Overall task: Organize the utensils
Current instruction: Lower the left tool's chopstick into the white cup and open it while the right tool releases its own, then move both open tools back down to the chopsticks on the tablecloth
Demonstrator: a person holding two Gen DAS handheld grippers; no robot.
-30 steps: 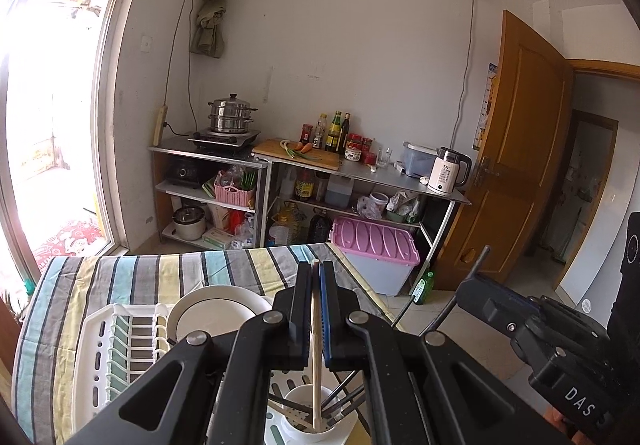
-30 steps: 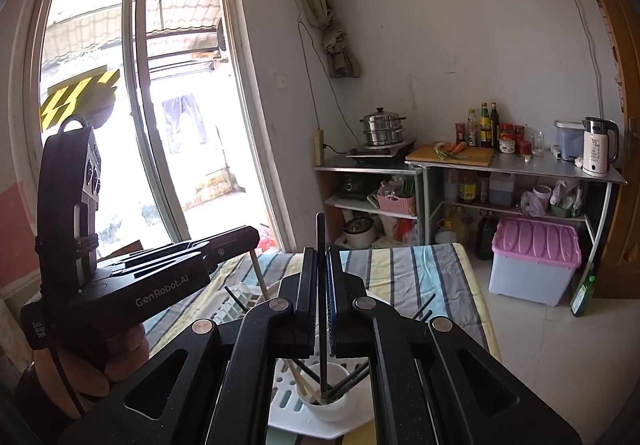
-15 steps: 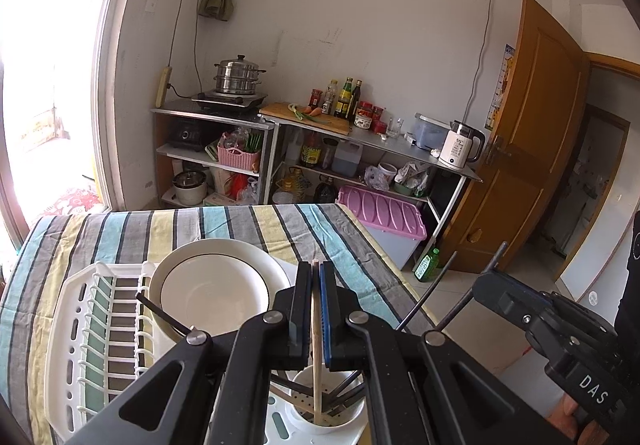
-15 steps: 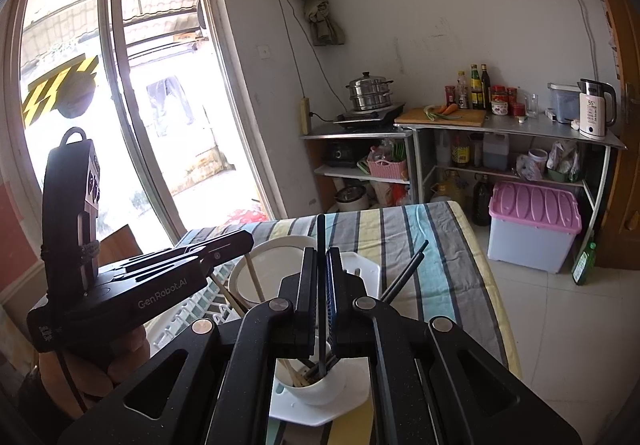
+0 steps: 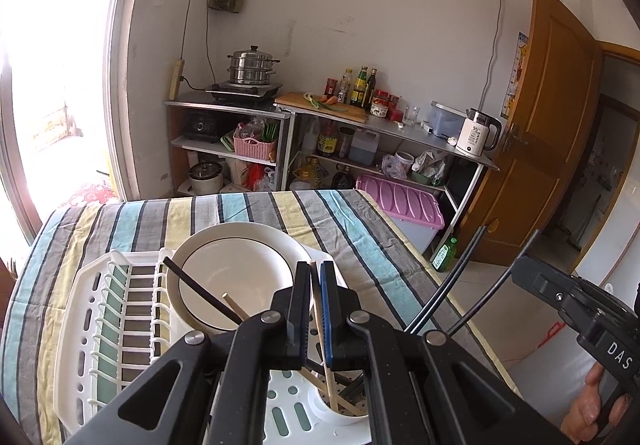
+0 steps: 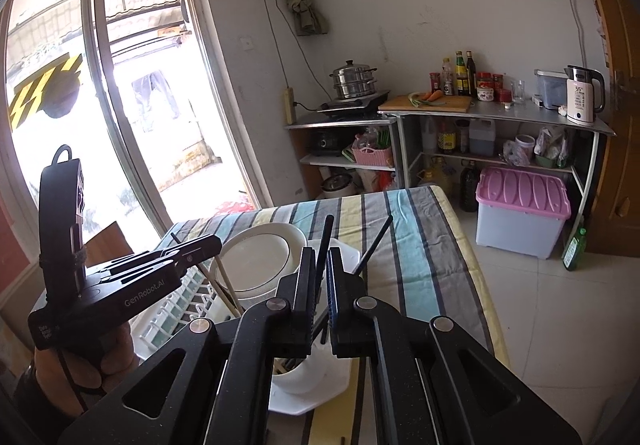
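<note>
My left gripper (image 5: 315, 277) is shut on a wooden chopstick (image 5: 322, 333) whose lower end stands in the white utensil cup (image 5: 340, 411) on the white dish rack (image 5: 96, 329). My right gripper (image 6: 319, 261) is shut on a black chopstick (image 6: 326, 241) whose lower end stands in the same cup (image 6: 302, 375). Other black chopsticks (image 5: 448, 285) and a wooden one lean out of the cup. A white plate (image 5: 236, 277) stands in the rack behind the cup.
The rack sits on a table with a striped cloth (image 5: 280, 209). Beyond the table's far edge stand metal shelves (image 5: 332, 141) with pots and bottles, and a pink-lidded bin (image 5: 400, 205) on the floor. A wooden door (image 5: 532, 133) is at right, a glass door at left.
Both grippers have lowered toward the rack and tilted down, each still holding its chopstick in the cup. The plate and rack now fill more of both views.
</note>
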